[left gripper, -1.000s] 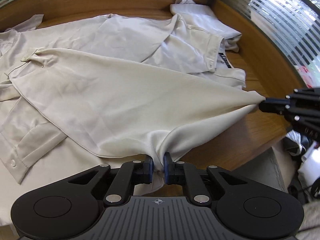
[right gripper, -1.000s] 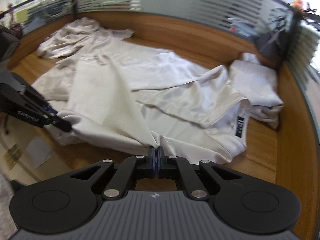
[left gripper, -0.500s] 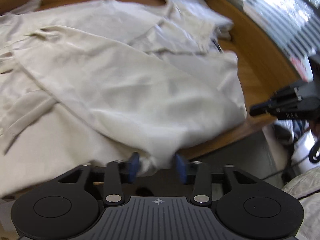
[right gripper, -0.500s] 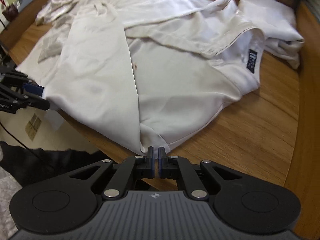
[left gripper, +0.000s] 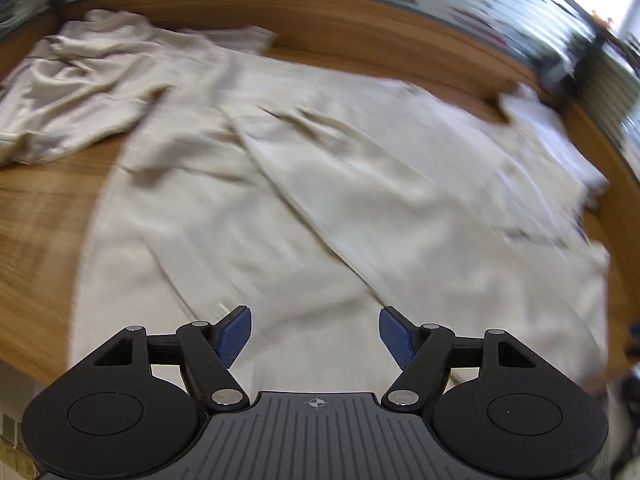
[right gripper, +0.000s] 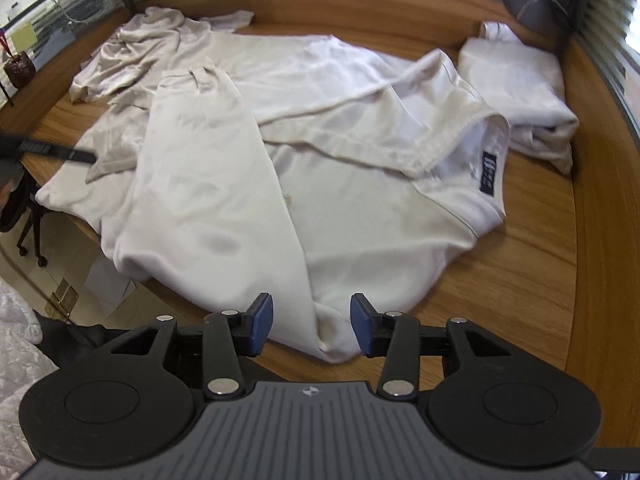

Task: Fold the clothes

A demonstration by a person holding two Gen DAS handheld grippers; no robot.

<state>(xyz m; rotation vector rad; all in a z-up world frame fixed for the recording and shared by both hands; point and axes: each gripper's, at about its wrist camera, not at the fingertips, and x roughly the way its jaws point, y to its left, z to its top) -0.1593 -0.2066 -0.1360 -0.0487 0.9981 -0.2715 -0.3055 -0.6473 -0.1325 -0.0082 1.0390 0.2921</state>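
Three pale garments lie on the desk (right gripper: 536,264); left gripper (left gripper: 315,334) and right gripper (right gripper: 312,322) are opening, empty.

- Neck label (right gripper: 489,174): dark blue, sewn inside the collar of the white shirt (right gripper: 360,200); carries pale lettering, too small to read.
- Left wrist view: blurred; no legible text.
- No other readable text, number or sign.
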